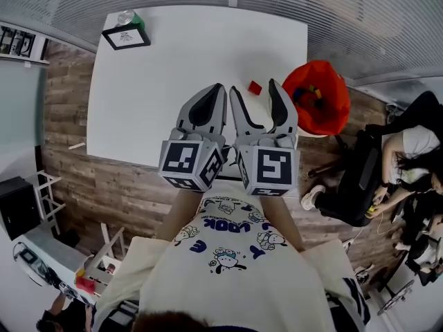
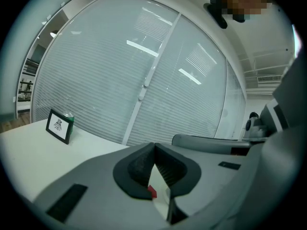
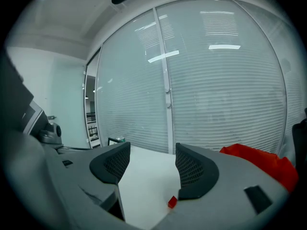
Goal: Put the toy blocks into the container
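One small red block [image 1: 255, 87] lies on the white table [image 1: 173, 81], just ahead of my right gripper [image 1: 254, 90], whose jaws stand open on either side of it. In the right gripper view the red block [image 3: 172, 202] shows low, by the right jaw, and the gripper [image 3: 152, 164] holds nothing. My left gripper [image 1: 221, 88] is shut and empty, close beside the right one. In the left gripper view its pads meet [image 2: 154, 148], with a sliver of the red block [image 2: 151, 191] below. The orange container [image 1: 316, 97] at the table's right edge holds several coloured blocks.
A black picture frame [image 1: 126, 37] and a green can [image 1: 128, 18] stand at the table's far left corner. A person [image 1: 408, 158] sits to the right, beyond the container. The wooden floor [image 1: 66, 123] lies left of the table. Glass walls with blinds run behind it.
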A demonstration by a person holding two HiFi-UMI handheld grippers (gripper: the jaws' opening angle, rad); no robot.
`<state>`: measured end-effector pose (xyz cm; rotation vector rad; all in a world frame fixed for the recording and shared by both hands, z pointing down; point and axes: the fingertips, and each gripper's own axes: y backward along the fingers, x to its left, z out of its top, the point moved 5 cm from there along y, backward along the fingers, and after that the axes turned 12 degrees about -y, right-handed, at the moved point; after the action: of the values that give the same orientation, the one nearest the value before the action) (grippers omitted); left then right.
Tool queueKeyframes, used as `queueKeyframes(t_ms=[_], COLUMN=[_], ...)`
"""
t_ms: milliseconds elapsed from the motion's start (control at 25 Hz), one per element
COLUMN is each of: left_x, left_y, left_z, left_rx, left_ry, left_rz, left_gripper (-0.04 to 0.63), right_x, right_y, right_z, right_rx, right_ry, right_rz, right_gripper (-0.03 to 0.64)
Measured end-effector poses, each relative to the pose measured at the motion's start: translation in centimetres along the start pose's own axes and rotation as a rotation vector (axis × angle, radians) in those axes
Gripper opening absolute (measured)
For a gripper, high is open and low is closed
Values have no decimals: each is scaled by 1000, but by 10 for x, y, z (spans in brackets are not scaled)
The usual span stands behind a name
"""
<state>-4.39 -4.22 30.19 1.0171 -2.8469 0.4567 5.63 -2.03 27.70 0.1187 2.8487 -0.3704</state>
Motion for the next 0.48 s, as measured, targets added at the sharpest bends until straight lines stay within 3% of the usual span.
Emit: queueKeyframes(t_ms=[480], left_x=[22], left_y=[-3], left_z=[-11], left_rx=[40], left_ry=[35], left_rz=[6], left_gripper=[32], right_x=[0], right_y=[-22], right_z=[-17], right_rx=[59], right_ry=[-8], right_rz=[-37], right_gripper=[290])
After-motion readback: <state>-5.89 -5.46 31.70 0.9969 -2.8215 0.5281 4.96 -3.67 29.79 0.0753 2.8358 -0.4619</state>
